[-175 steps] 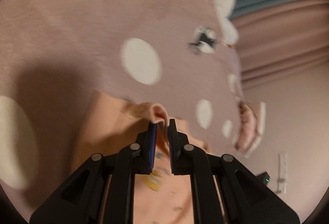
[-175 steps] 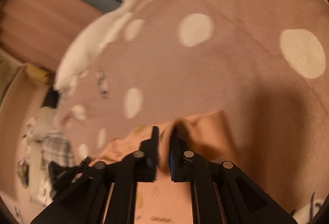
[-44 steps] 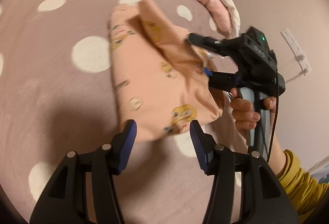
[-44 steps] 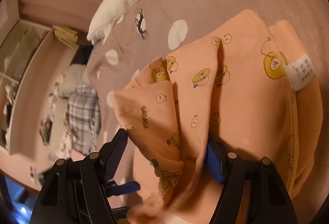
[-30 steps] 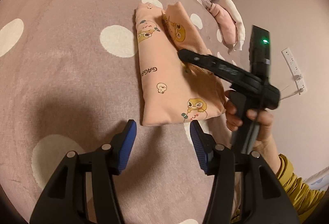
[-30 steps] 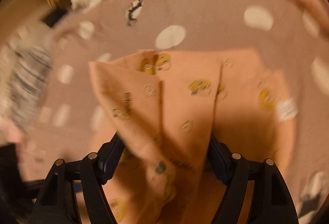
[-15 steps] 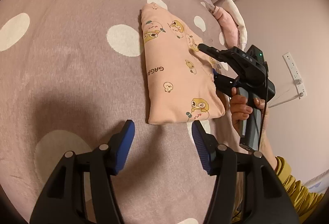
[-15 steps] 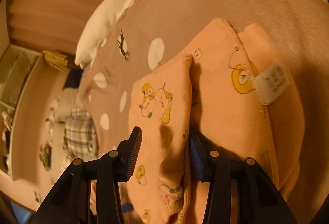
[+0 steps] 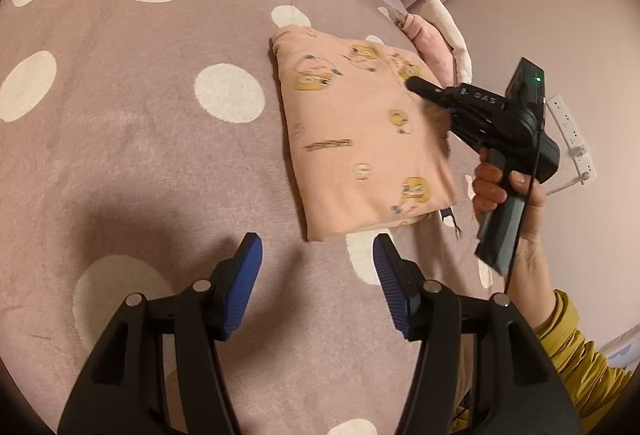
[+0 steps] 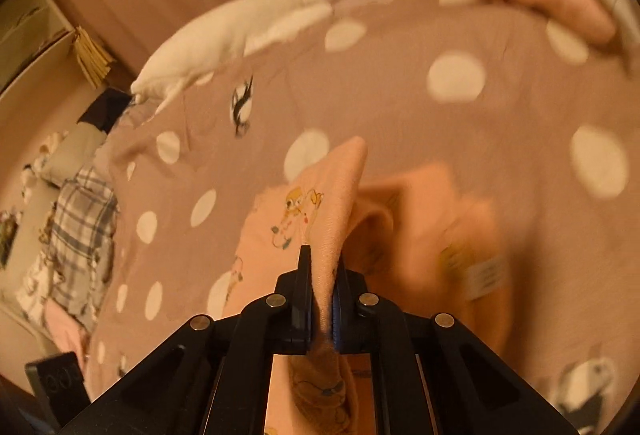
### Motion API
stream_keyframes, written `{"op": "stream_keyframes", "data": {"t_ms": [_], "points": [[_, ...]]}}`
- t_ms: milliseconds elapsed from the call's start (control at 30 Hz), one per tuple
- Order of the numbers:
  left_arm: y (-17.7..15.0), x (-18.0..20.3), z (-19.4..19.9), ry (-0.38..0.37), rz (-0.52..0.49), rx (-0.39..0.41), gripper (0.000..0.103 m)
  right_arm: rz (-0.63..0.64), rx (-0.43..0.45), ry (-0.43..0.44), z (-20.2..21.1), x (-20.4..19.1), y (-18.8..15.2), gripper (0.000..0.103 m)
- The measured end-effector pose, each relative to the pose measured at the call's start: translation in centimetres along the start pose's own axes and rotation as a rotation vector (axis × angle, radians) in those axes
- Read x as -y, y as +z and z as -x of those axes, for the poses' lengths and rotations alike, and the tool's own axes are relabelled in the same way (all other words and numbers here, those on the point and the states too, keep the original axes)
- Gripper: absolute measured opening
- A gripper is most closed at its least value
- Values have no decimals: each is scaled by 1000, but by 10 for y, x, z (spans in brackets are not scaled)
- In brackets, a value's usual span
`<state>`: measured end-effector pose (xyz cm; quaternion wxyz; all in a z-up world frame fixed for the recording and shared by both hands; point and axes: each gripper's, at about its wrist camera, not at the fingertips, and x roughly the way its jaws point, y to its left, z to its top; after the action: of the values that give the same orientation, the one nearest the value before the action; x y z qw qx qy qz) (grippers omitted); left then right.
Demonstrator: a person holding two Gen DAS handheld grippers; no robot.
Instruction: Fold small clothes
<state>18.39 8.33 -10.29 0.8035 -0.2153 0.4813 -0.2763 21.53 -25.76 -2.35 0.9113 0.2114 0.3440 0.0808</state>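
A small peach garment (image 9: 360, 139) with yellow cartoon prints lies folded into a rectangle on the mauve polka-dot blanket (image 9: 120, 139). My left gripper (image 9: 318, 263) is open and empty, just short of the garment's near edge. My right gripper (image 10: 322, 275) is shut on the garment's top layer (image 10: 328, 219) at its right side and lifts that edge; it also shows in the left wrist view (image 9: 432, 103). A white label (image 10: 486, 277) shows on the layer underneath.
A white goose plush (image 10: 256, 23) lies at the blanket's far edge. Folded pink and white clothes (image 9: 436, 35) sit just beyond the garment. A plaid cloth (image 10: 76, 219) lies off to the side. A wall power strip (image 9: 570, 135) is behind the right hand.
My right gripper has closed on the garment's upper layer and raised its edge. My left gripper stays open, a little further back from the garment.
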Motion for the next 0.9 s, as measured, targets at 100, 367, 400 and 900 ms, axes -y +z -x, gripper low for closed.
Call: {"op": "stream_keyframes", "data": {"t_ms": [100, 367, 400, 900], "points": [[1, 2, -7, -8, 0, -8, 57, -30, 1, -46, 3, 20, 0, 8], [16, 20, -26, 0, -38, -29, 57, -111, -66, -42, -18, 51, -13, 10], [20, 24, -29, 1, -48, -29, 57, -115, -53, -41, -14, 52, -14, 12], [80, 62, -100, 46, -150, 5, 27, 309, -22, -24, 30, -13, -86, 20]]}}
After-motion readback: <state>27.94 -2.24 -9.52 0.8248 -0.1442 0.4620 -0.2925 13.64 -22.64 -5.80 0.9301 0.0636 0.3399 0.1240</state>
